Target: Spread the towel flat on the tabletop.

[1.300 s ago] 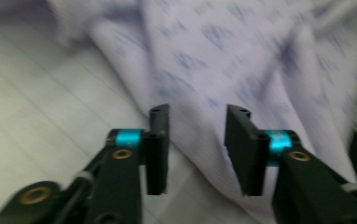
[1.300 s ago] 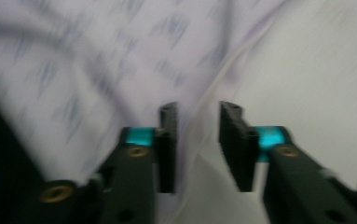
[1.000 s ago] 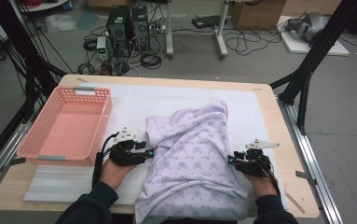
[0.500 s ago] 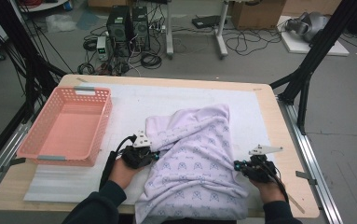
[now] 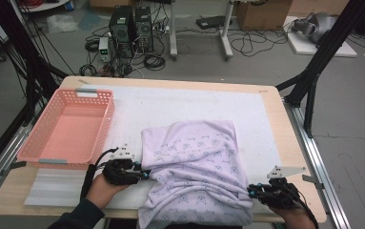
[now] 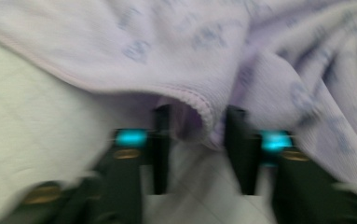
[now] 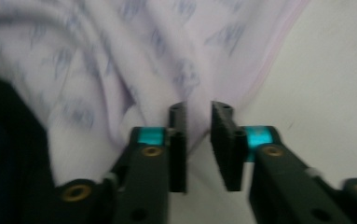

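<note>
Lilac garment (image 5: 197, 176) near worktop's front edge. Your left gripper (image 6: 199, 140) gapes wide, hem fold between jaws (blurry). Right gripper (image 7: 198, 140) half-open, fabric edge in gap, ungripped.

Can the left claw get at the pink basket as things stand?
Probably yes: the left claw sits open at the lavender cloth's edge, gripping nothing, and the pink basket lies just beyond it with nothing between.

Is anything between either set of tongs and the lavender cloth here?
Nothing visible. The left tongs stand open with the cloth's hem sagging into the gap. The right tongs are open around a fold at the cloth's edge. Bare mat lies beneath.
</note>
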Demonstrator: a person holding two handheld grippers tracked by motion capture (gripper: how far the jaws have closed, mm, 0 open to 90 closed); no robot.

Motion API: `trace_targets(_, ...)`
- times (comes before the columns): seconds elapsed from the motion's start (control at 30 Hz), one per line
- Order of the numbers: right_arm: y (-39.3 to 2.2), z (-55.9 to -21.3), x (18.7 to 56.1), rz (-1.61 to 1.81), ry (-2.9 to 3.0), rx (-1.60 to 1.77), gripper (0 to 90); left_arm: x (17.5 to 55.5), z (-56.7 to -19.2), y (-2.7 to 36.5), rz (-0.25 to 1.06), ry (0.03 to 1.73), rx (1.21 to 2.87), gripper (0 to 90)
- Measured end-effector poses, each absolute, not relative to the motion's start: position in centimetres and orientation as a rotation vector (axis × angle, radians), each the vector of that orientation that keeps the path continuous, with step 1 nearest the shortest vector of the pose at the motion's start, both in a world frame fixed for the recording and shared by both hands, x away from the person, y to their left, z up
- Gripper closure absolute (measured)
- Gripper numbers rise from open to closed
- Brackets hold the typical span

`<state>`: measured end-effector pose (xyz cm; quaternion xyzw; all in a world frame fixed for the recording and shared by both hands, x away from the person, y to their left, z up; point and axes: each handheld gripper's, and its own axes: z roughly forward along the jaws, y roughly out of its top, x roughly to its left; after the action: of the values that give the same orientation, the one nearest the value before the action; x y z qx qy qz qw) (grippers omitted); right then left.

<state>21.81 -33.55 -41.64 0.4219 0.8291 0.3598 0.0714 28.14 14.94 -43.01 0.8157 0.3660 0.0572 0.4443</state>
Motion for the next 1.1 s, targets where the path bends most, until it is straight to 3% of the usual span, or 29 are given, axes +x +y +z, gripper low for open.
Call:
trace_targets(0.1,-33.8,-41.3,23.3,1.152,2.363,1.277,59.9,28.9,-42.4,15.5,0.234,0.956,1.953,42.5)
trace_targets(0.53,-30.9,-43.8,34.5,1.059,2.181,1.406,59.8,32.1,-40.4,15.3,0.368,0.976,1.876,42.0)
trace_targets(0.63,-30.0,-44.5,35.3,1.001,2.218,1.367,68.9,33.5,-41.1,15.2,0.386,1.018,1.896,42.1)
trace_targets(0.67,-30.0,-44.4,35.2,1.017,2.238,1.352,83.7,33.9,-41.3,15.1,0.389,1.029,1.894,42.1)
trace_targets(0.8,-30.3,-43.8,34.3,0.898,2.285,1.297,87.7,35.6,-42.0,14.7,0.417,1.066,1.912,42.6)
trace_targets(1.0,-32.5,-43.5,32.0,0.828,2.255,1.345,85.2,37.8,-43.5,13.8,0.467,1.13,1.91,43.1)
trace_targets(1.1,-32.6,-43.4,32.2,0.884,2.252,1.354,68.0,38.5,-44.6,13.5,0.427,1.161,1.933,42.8)
